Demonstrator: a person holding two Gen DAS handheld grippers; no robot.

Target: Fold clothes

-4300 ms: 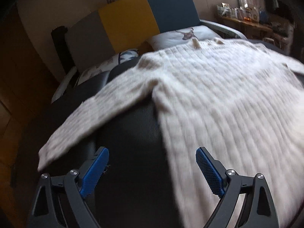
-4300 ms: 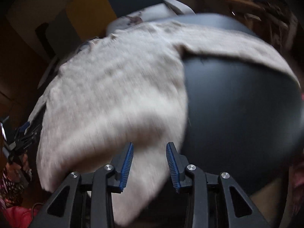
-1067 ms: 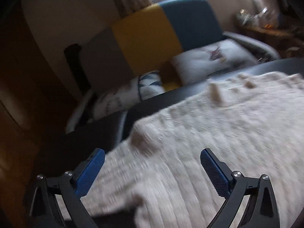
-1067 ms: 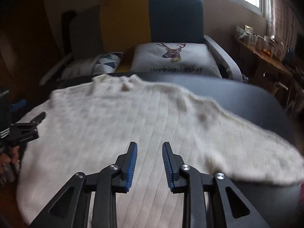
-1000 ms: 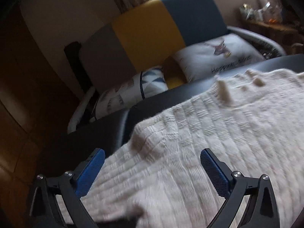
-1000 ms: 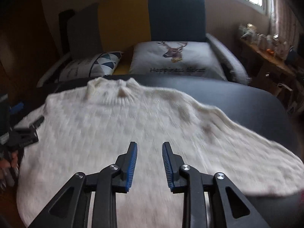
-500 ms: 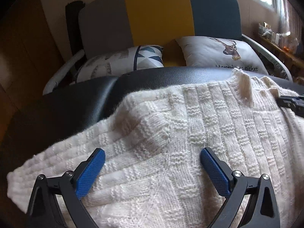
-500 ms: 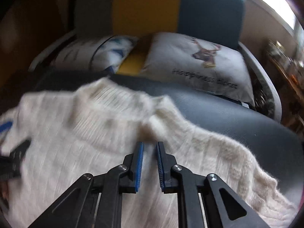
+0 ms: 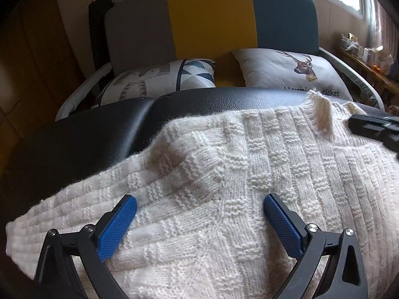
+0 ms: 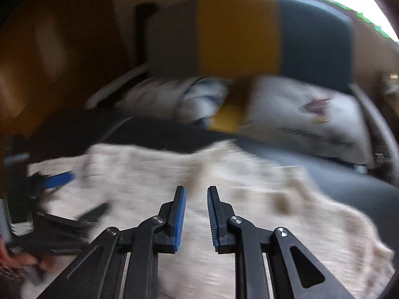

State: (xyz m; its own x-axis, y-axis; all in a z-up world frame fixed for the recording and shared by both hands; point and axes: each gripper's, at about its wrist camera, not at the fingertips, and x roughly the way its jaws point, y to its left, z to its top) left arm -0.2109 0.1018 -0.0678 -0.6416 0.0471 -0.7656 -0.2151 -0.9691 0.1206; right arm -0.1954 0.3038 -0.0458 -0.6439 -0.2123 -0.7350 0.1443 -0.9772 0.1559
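A cream knit sweater lies spread flat on a black leather surface, its collar toward the sofa. My left gripper is open wide, low over the sweater's left shoulder where the sleeve branches off, with nothing gripped. The right gripper shows near the collar at that view's right edge. In the blurred right wrist view, the right gripper hovers over the sweater near the neckline, its jaws a narrow gap apart and empty. The left gripper appears at the left.
Behind the black surface stands a sofa with a grey, yellow and teal back and two printed pillows. Wooden panelling runs along the left. A cluttered shelf sits under the window at the right.
Over the last second both grippers moved up the sweater toward its collar end. The left one has since held nearly still; the right one is still moving, its view blurred.
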